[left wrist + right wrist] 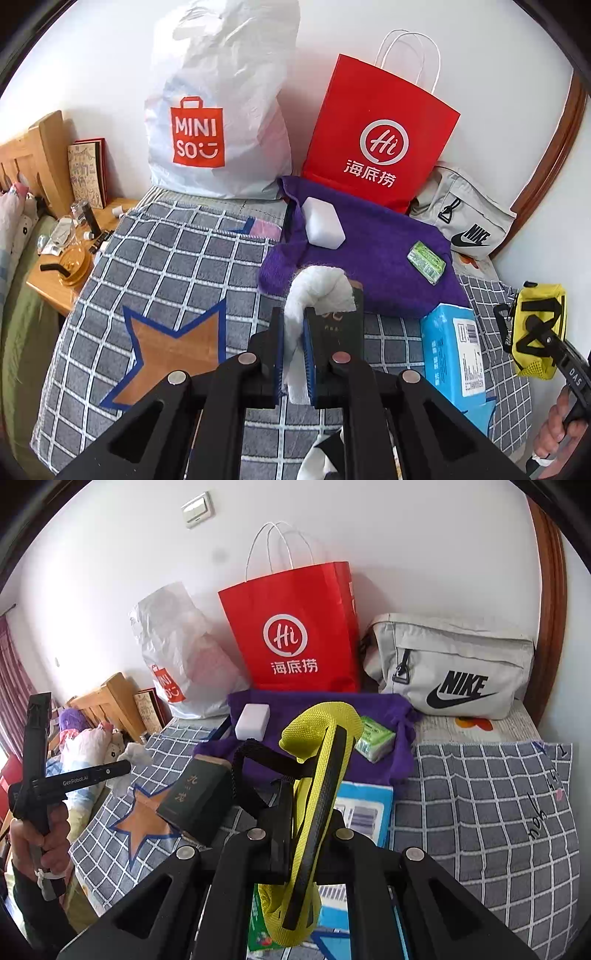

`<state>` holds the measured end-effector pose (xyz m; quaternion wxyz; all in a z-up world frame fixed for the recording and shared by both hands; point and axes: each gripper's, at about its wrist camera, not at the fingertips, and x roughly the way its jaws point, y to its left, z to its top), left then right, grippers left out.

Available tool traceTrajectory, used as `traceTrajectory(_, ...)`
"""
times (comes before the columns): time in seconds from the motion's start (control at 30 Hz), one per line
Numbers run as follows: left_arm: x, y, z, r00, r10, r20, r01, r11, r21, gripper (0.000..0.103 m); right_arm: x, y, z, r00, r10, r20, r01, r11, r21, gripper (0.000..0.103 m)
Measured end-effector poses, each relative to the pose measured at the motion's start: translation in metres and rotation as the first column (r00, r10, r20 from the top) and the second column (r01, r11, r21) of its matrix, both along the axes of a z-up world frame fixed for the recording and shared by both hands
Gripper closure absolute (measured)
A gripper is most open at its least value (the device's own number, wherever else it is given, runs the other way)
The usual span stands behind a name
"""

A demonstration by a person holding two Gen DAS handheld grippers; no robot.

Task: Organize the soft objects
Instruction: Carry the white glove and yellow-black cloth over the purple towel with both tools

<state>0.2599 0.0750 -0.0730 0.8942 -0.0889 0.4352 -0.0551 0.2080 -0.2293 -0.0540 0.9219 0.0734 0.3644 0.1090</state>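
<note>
My left gripper (295, 354) is shut on a white soft cloth (317, 291), held above the checked blanket (177, 258). A dark green box (336, 332) rests against its right finger. My right gripper (306, 834) is shut on a yellow mesh pouch with a black strap (321, 760), also seen at the right edge of the left wrist view (539, 328). A purple towel (369, 258) lies ahead and carries a white sponge block (323, 225) and a green tissue pack (426, 262). The dark green box also shows in the right wrist view (195, 801).
A white Miniso bag (218, 110), a red paper bag (380, 136) and a grey Nike bag (465, 218) stand against the wall. A blue tissue package (456, 354) lies on the blanket. A cluttered wooden nightstand (74, 254) stands at the left.
</note>
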Motion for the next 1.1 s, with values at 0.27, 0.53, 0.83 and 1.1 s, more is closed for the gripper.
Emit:
traceTrajectory(0.27, 0.028, -0.008, -0.005, 1.0, -0.011, -0.012, 0.011, 1.0, 0.005, 0.093, 0.035, -0.006, -0.008, 1.0, -0.011, -0.01, 0.011, 1.0, 0.025, 0.095)
traceTrajectory(0.53, 0.061, -0.02, -0.015, 0.999, -0.028, -0.034, 0.028, 1.0, 0.005, 0.093, 0.074, -0.015, -0.021, 0.999, -0.03, -0.034, 0.031, 0.999, 0.04, 0.096)
traceTrajectory(0.83, 0.095, -0.033, -0.027, 0.998, -0.046, -0.053, 0.047, 0.999, 0.024, 0.093, 0.128, -0.014, -0.041, 0.997, -0.012, -0.074, 0.016, 0.999, 0.051, 0.096)
traceTrajectory(1.1, 0.123, -0.042, -0.042, 0.994, -0.068, -0.081, 0.07, 0.997, 0.027, 0.093, 0.165, -0.005, -0.068, 0.99, 0.035, -0.137, -0.025, 0.997, 0.078, 0.096)
